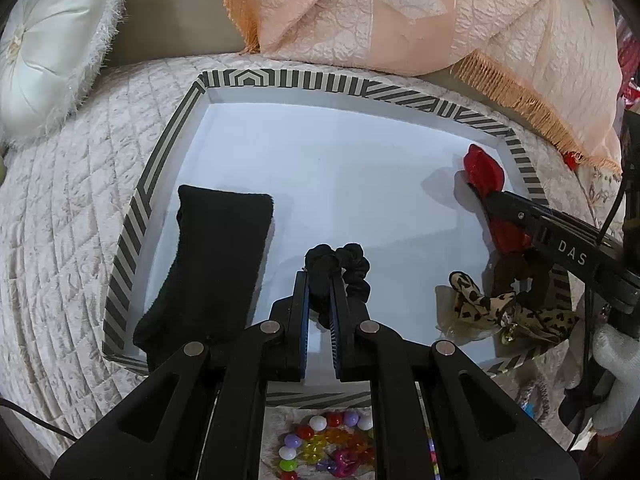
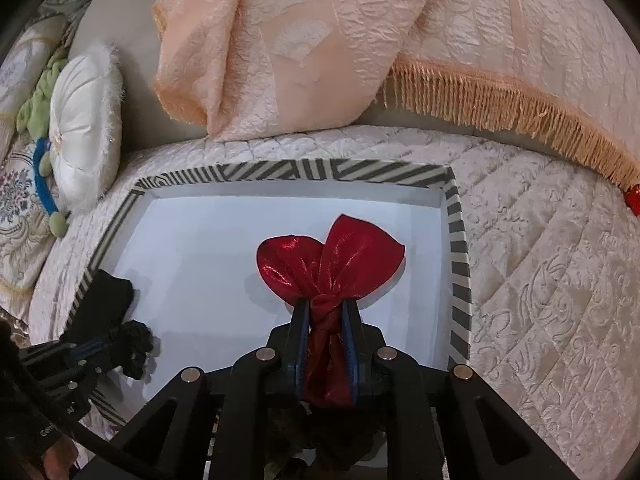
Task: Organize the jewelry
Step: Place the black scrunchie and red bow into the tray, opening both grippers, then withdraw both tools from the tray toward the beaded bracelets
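A shallow tray with a black-and-white striped rim [image 1: 132, 224] [image 2: 458, 248] and a white floor lies on a quilted bed. My left gripper [image 1: 320, 276] is shut on a black scrunchie [image 1: 354, 268] that rests on the tray's near middle. My right gripper [image 2: 325, 306] is shut on the knot of a shiny red bow [image 2: 332, 256], whose loops lie on the tray floor near the right rim. In the left wrist view, the red bow [image 1: 484, 168] and the right gripper [image 1: 486, 202] are at the tray's right side. A black fabric pouch [image 1: 216, 248] lies at the tray's left.
A leopard-print bow [image 1: 488, 308] and a brown scrunchie [image 1: 516, 276] lie in the tray's near right corner. Coloured beads [image 1: 320, 440] lie on the bed in front of the tray. Behind it are a peach fringed pillow [image 1: 420, 16] and a white round cushion [image 1: 48, 48].
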Available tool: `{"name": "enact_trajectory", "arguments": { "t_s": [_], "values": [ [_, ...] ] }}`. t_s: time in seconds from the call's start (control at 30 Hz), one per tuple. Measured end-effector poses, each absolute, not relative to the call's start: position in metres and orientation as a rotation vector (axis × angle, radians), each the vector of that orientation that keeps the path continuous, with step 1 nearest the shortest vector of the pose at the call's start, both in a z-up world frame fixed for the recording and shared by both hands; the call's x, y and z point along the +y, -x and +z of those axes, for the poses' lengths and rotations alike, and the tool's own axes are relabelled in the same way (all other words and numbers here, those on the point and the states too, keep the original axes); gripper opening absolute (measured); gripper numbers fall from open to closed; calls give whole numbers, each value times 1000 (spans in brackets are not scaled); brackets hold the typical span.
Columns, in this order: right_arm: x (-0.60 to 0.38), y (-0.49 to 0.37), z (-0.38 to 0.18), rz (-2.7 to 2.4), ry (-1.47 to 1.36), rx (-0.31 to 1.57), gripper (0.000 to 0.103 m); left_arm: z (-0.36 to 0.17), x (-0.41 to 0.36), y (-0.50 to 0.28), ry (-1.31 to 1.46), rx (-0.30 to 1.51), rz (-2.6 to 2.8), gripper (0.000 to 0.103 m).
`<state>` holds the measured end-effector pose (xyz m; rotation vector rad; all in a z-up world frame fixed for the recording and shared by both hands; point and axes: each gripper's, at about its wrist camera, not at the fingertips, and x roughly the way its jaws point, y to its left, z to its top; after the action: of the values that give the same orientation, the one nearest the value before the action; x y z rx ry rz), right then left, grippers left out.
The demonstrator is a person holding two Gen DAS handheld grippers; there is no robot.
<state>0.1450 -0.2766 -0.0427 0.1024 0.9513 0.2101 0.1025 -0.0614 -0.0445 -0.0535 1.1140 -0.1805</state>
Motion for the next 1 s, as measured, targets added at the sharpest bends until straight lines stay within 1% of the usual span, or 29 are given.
{"name": "enact_trajectory", "arguments": {
  "t_s": [0.03,0.07,0.1,0.13,0.2,0.23,0.33,0.53,0.67,1.0],
  "values": [
    [-277,-143,-41,219,-109,947,32,-44,-61,-103,54,1111,-179,9],
    [-277,-139,-39,228,-118,941,42,-43,-61,-102,54,1107,-178,10],
    [-278,-136,-36,236,-129,934,42,-42,-61,-103,52,1105,-175,14],
    [-278,-134,-34,240,-134,930,42,-42,-61,-102,51,1103,-172,22],
    [-280,-124,-27,250,-145,916,42,-39,-60,-100,56,1102,-171,32],
    [-278,-121,-24,255,-147,911,42,-38,-60,-99,57,1100,-172,34],
    [-276,-105,-13,261,-142,887,42,-31,-62,-93,37,1084,-172,36],
    [-277,-72,6,243,-154,837,42,-11,-61,-73,4,1025,-141,37],
    [-273,-49,11,217,-141,830,42,0,-58,-53,-33,978,-104,37],
    [-262,3,20,204,-130,814,43,16,-50,-9,-48,932,-92,37]
  ]
}}
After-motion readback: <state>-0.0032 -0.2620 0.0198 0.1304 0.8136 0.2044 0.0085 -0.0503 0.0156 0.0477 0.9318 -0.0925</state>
